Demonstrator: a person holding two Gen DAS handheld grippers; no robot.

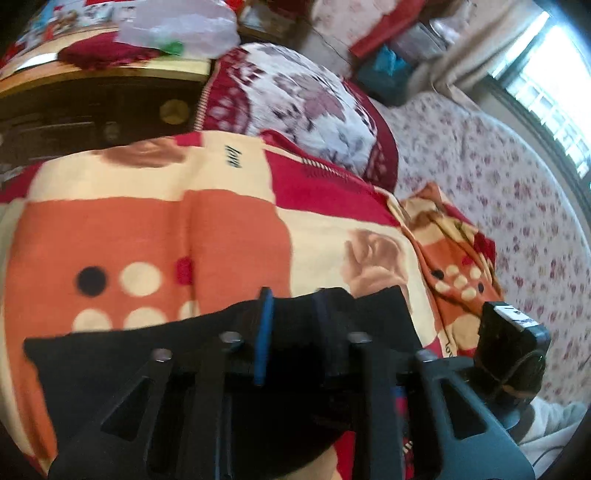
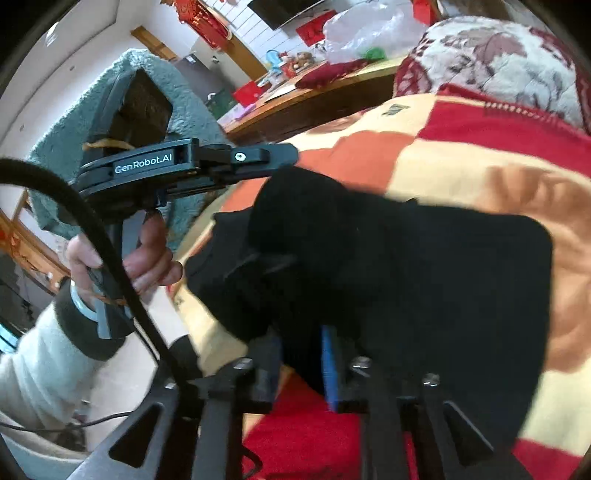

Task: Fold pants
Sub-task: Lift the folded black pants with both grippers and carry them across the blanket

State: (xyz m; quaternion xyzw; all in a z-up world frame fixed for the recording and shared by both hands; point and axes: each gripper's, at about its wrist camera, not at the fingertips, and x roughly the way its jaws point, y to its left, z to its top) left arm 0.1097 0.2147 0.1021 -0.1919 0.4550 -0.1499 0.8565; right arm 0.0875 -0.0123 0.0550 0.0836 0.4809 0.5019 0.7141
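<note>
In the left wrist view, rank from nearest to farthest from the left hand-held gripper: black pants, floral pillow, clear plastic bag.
1. Black pants, between the left hand-held gripper fingers.
2. Floral pillow, beyond the blanket, centre.
3. Clear plastic bag, on the wooden headboard ledge, top left.

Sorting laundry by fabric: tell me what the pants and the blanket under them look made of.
Pants: black, matte, soft knit or fleece by the look; they drape in thick folds with no sheen. Blanket: printed plush or fleece, probably synthetic; fuzzy surface, soft-edged orange, cream and red pattern. Blur leaves the weave uncertain.
</note>
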